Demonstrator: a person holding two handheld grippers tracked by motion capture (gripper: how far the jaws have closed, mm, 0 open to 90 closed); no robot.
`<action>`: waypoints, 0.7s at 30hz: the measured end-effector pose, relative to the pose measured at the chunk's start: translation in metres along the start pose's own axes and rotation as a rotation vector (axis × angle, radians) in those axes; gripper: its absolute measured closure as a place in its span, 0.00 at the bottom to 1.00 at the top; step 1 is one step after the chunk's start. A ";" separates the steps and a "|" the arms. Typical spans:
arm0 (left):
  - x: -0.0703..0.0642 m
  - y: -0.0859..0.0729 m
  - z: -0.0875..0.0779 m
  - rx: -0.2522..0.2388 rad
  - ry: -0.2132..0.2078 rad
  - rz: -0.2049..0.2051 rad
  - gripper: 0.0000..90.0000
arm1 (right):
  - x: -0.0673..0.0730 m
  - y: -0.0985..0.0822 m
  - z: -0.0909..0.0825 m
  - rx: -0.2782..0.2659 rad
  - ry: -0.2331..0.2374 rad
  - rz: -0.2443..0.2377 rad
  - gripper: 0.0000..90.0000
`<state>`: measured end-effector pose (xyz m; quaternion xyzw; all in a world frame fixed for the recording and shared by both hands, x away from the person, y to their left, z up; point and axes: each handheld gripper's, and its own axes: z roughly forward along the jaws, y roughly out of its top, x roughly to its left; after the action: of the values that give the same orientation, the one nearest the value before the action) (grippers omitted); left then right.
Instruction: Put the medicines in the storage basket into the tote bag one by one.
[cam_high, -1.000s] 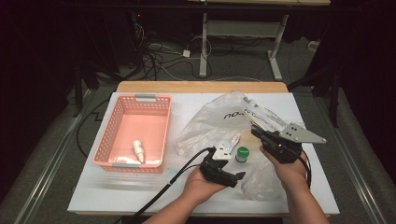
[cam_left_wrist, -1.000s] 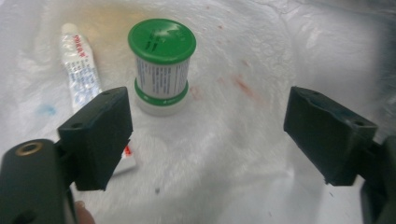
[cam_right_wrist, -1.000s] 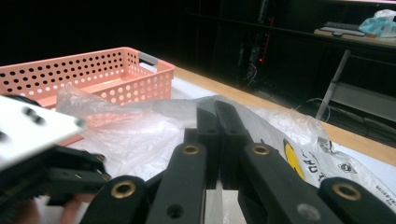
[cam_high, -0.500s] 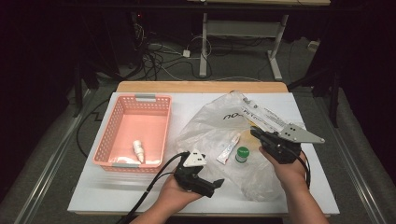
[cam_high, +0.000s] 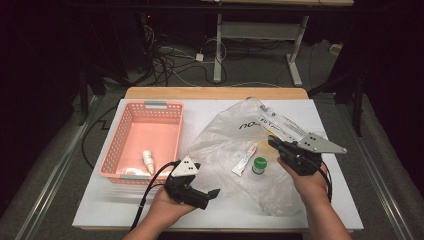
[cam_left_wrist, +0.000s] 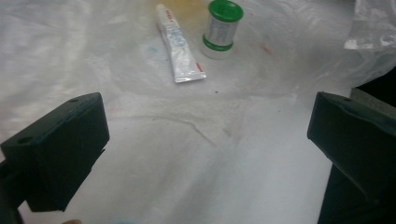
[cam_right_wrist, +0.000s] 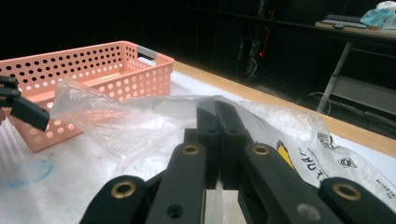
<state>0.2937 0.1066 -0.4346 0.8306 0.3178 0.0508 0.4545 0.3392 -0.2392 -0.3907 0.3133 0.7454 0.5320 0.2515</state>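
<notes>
A transfer of small items from a clear plastic bag (cam_high: 235, 145) into a pink perforated basket (cam_high: 161, 122) was pictured part-way through. One small white bottle (cam_high: 147, 161) was already seen lying on the basket floor at the left of the high view. Two items were left inside the bag near the centre of the frame: a white tube (cam_high: 244, 160) and, just beside it to the right, a green-capped jar (cam_high: 259, 165); the same pair was seen at the top of the left gripper view, the tube (cam_left_wrist: 180, 46) lying flat and the jar (cam_left_wrist: 222, 28) upright.

The left gripper (cam_high: 214, 193) was held at the lower centre of the high view, below the bag's mouth, its jaws just opened to their widest with nothing between them. The right gripper (cam_high: 273, 142) was seen at the right, its jaws pressed together on a fold of the bag's edge, the film pinched and lifted, as its own view confirmed (cam_right_wrist: 219, 140).

By this reading, roughly a third of the work was done: the tube and the jar were yet to be picked out and dropped in the basket, which stood well apart from them on the white table (cam_high: 100, 215).
</notes>
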 end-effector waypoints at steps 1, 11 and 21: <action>0.002 0.000 -0.002 -0.002 0.005 -0.005 0.00 | 0.000 0.000 0.000 0.000 0.003 0.004 1.00; 0.020 0.000 -0.028 -0.021 0.054 -0.061 0.00 | -0.003 0.000 -0.003 -0.005 -0.003 0.011 1.00; 0.039 -0.006 -0.041 -0.020 0.147 -0.083 0.00 | -0.004 0.000 -0.004 -0.006 -0.008 0.013 1.00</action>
<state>0.3059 0.1613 -0.4234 0.8062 0.3837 0.0960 0.4399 0.3393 -0.2451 -0.3892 0.3197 0.7408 0.5344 0.2519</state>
